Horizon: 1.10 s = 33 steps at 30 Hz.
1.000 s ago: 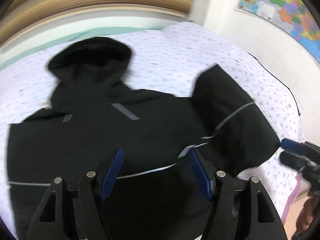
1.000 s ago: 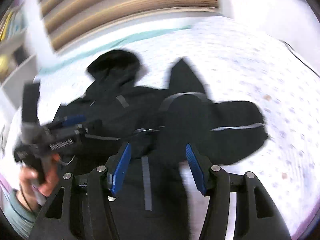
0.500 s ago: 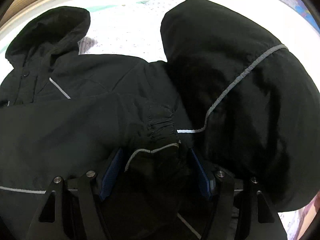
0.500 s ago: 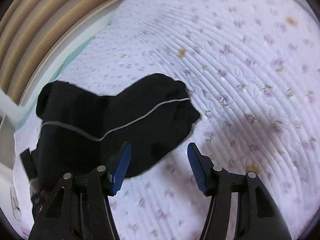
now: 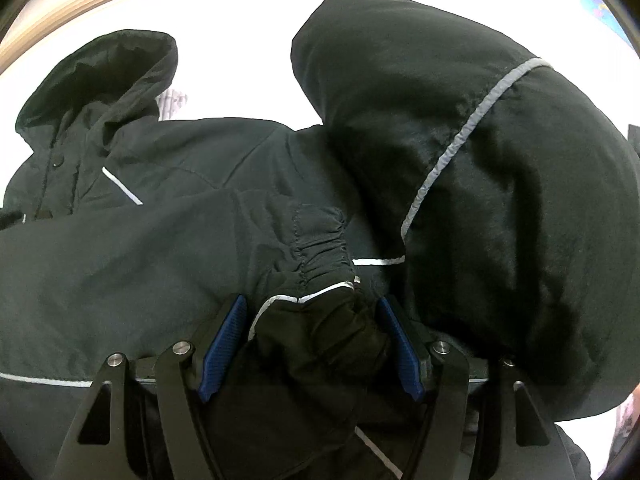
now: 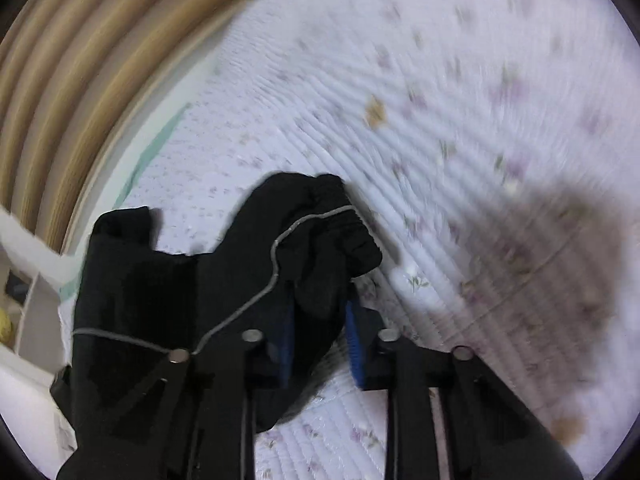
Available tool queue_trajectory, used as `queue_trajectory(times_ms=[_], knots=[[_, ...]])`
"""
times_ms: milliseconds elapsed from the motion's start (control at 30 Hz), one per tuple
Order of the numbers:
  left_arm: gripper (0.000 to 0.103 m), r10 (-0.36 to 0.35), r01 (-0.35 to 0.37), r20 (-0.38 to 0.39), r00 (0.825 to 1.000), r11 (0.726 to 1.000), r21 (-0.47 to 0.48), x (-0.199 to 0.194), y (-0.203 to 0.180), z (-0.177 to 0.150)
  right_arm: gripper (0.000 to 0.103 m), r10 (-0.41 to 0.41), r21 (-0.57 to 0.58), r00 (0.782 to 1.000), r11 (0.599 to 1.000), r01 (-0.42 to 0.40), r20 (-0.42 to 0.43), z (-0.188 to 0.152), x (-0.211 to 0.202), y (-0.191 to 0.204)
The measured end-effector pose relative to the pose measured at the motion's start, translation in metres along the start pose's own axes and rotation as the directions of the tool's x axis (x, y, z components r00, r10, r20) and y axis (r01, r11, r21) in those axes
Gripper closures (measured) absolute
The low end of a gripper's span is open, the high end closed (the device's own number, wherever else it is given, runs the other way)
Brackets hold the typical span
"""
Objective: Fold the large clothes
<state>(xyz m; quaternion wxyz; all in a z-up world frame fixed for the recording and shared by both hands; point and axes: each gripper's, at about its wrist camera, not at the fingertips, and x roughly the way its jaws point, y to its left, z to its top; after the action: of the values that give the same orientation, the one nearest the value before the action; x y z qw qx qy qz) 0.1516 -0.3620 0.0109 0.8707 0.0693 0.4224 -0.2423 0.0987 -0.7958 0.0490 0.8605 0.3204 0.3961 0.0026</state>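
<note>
While the jacket (image 5: 168,264) is spread on the quilt (image 6: 460,128), a bunched cuff (image 5: 316,320) is straddled by the left gripper (image 5: 312,344), its pads apart. A sleeve (image 6: 316,256) is being clamped by the closing right gripper (image 6: 320,332).

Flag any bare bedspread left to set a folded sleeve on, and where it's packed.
Free: floral bedspread beyond the sleeve cuff, out to the wooden headboard. Crowded: black hooded jacket fills the space before the left gripper; the right gripper is closing on the sleeve.
</note>
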Motion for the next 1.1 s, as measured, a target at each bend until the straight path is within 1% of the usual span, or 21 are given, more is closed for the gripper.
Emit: queue_trajectory(times_ms=[33,100,167,200,300,367,433,467,533,567,600,633,700,767,800,900,933,1000,1033,1067,1100], knots=[[0.034,0.005,-0.005,-0.002,1.000,1.000,0.006,-0.001,0.000,0.000,0.081,-0.031,-0.032,0.999,0.999,0.033,0.035,0.001,-0.014,0.006],[0.034,0.016,-0.016,-0.008,1.000,1.000,0.022,-0.007,-0.004,0.005,0.083,-0.062,-0.066,0.994,0.995,0.069,0.094,0.003,-0.040,0.011],[0.034,0.014,-0.014,0.001,1.000,0.999,0.031,-0.015,-0.006,0.007,0.083,-0.099,-0.089,0.982,0.989,0.114,0.164,0.007,-0.072,0.011],[0.034,0.015,-0.016,0.009,1.000,0.999,0.034,-0.020,-0.007,0.009,0.083,-0.123,-0.095,0.971,0.985,0.145,0.203,0.010,-0.092,0.008],[0.034,-0.008,0.006,0.053,0.999,0.999,0.047,-0.039,-0.019,0.017,0.083,-0.194,-0.093,0.941,0.969,0.227,0.277,0.018,-0.136,-0.004],[0.034,-0.032,0.027,0.079,0.996,0.998,0.063,-0.049,-0.033,0.024,0.083,-0.245,-0.086,0.920,0.955,0.283,0.305,0.021,-0.156,-0.014],[0.034,-0.060,0.052,0.084,0.995,0.994,0.092,-0.052,-0.049,0.028,0.083,-0.299,-0.061,0.902,0.941,0.333,0.313,0.022,-0.169,-0.031],[0.034,-0.075,0.067,0.071,0.995,0.992,0.110,-0.048,-0.059,0.028,0.083,-0.309,-0.041,0.900,0.941,0.337,0.306,0.024,-0.171,-0.040],[0.034,-0.092,0.090,0.012,0.996,0.988,0.127,-0.031,-0.072,0.026,0.083,-0.314,-0.003,0.907,0.945,0.328,0.280,0.023,-0.168,-0.059],[0.034,-0.092,0.098,-0.055,0.994,0.987,0.124,-0.014,-0.076,0.021,0.083,-0.321,0.016,0.909,0.944,0.329,0.266,0.020,-0.164,-0.068],[0.034,-0.086,0.098,-0.107,0.991,0.988,0.116,0.001,-0.077,0.018,0.083,-0.325,0.026,0.910,0.944,0.330,0.257,0.017,-0.162,-0.073],[0.034,-0.076,0.091,-0.132,0.988,0.989,0.113,0.011,-0.078,0.014,0.083,-0.314,0.035,0.918,0.948,0.315,0.242,0.014,-0.158,-0.079],[0.034,-0.083,0.096,-0.122,0.989,0.989,0.111,0.010,-0.078,0.013,0.083,-0.268,0.036,0.933,0.963,0.267,0.242,0.009,-0.160,-0.092],[0.034,-0.105,0.118,-0.120,0.987,0.987,0.106,0.005,-0.075,0.016,0.083,-0.192,0.011,0.949,0.981,0.196,0.250,0.009,-0.161,-0.093],[0.034,-0.113,0.125,-0.115,0.987,0.986,0.109,0.004,-0.070,0.018,0.082,-0.162,0.008,0.956,0.986,0.165,0.246,0.010,-0.162,-0.092],[0.034,-0.130,0.141,-0.095,0.987,0.983,0.117,-0.013,-0.065,0.018,0.054,-0.140,0.028,0.961,0.990,0.138,0.239,0.013,-0.159,-0.088],[0.034,-0.135,0.145,-0.086,0.987,0.982,0.124,-0.021,-0.064,0.017,0.036,-0.134,0.036,0.963,0.991,0.130,0.232,0.016,-0.156,-0.088],[0.034,-0.135,0.143,-0.063,0.989,0.980,0.142,-0.039,-0.060,0.015,0.035,-0.137,0.036,0.964,0.991,0.132,0.228,0.023,-0.149,-0.086],[0.034,-0.132,0.138,-0.052,0.990,0.979,0.148,-0.049,-0.056,0.014,0.039,-0.155,0.037,0.963,0.988,0.151,0.221,0.027,-0.144,-0.084],[0.034,-0.126,0.130,-0.039,0.991,0.980,0.152,-0.056,-0.053,0.014,0.048,-0.175,0.036,0.962,0.985,0.172,0.211,0.031,-0.139,-0.080],[0.034,-0.119,0.122,-0.028,0.992,0.981,0.152,-0.064,-0.049,0.014,0.067,-0.189,0.028,0.960,0.982,0.187,0.207,0.031,-0.137,-0.076]])
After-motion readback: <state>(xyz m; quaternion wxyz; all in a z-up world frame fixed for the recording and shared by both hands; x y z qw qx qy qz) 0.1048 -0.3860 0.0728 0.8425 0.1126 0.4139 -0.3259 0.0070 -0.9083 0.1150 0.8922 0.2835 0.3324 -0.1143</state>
